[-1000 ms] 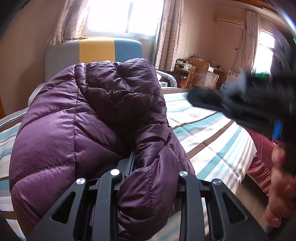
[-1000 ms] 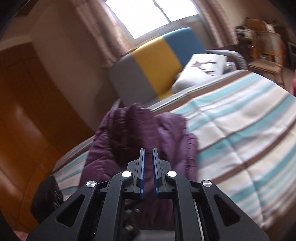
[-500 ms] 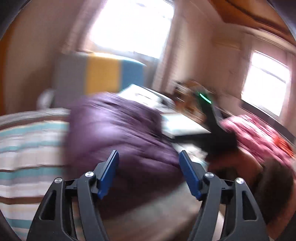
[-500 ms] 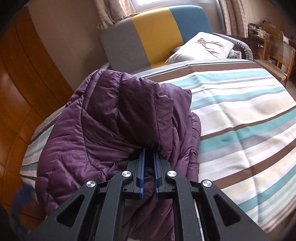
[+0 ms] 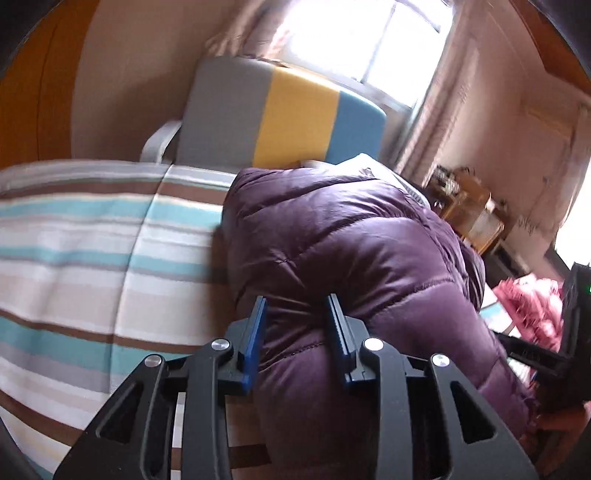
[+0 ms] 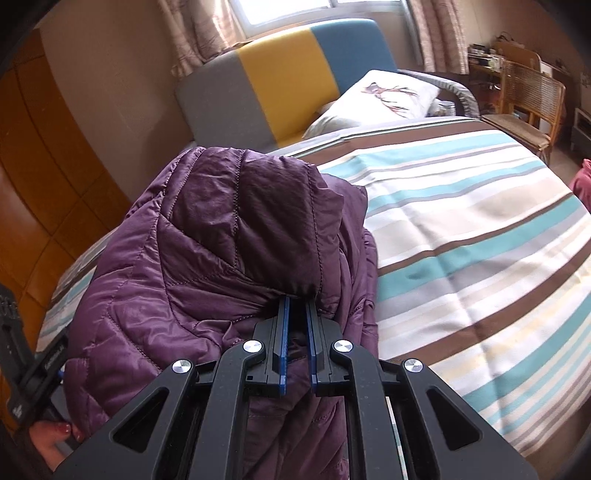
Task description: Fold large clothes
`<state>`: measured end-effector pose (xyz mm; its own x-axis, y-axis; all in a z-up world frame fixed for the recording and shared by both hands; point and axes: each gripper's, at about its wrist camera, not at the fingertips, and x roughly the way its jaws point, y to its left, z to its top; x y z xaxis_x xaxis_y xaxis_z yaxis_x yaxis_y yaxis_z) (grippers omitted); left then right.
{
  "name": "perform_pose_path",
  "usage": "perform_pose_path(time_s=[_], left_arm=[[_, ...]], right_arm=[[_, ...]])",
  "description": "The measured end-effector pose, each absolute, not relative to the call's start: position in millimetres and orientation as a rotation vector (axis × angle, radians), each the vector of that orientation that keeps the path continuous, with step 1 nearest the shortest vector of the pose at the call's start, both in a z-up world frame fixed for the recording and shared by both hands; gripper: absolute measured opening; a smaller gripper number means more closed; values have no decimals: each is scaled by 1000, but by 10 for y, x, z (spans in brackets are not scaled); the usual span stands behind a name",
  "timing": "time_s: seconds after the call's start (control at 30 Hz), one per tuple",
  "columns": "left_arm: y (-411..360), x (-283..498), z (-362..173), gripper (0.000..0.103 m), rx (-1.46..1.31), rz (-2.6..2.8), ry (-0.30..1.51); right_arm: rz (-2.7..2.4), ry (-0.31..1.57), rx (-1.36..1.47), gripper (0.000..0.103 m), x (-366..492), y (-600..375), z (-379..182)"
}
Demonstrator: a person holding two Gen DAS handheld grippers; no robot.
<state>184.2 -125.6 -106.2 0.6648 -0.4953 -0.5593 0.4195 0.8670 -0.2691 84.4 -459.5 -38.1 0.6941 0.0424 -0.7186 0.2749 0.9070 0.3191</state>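
purple puffer jacket [image 6: 207, 258] bunched on the striped bed [image 6: 480, 240], below the headboard [image 6: 288, 74]. right claw [image 6: 295, 314] pinches a fold; left claw [image 5: 295, 314] half-spread around a puffy edge. light, springy, slick: should be gripped at seams.

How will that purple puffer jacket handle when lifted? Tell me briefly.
The purple puffer jacket likely flops: it bunches around the right claw. Its puffy quilting suggests it's light for its bulk. The shiny fabric between the left claw fingers may slip.

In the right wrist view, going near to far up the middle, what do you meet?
Right gripper shut on the purple down jacket → striped bedspread → pillow → grey, yellow and blue headboard → window.
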Motion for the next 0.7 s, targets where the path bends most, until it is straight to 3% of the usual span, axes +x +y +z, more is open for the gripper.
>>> perform_pose_path(time_s=[0.3,0.47,0.7], left_arm=[[-1571,1700,-904,31,73,-457,612],[-1835,1579,-720,31,175,-475,550],[-2160,1576,-838,31,263,-524,582]], right_arm=[[-172,660,420,9,553,-4717,-12],[-115,730,305,9,904,-4467,10],[-242,843,262,9,1219,-4626,-409]])
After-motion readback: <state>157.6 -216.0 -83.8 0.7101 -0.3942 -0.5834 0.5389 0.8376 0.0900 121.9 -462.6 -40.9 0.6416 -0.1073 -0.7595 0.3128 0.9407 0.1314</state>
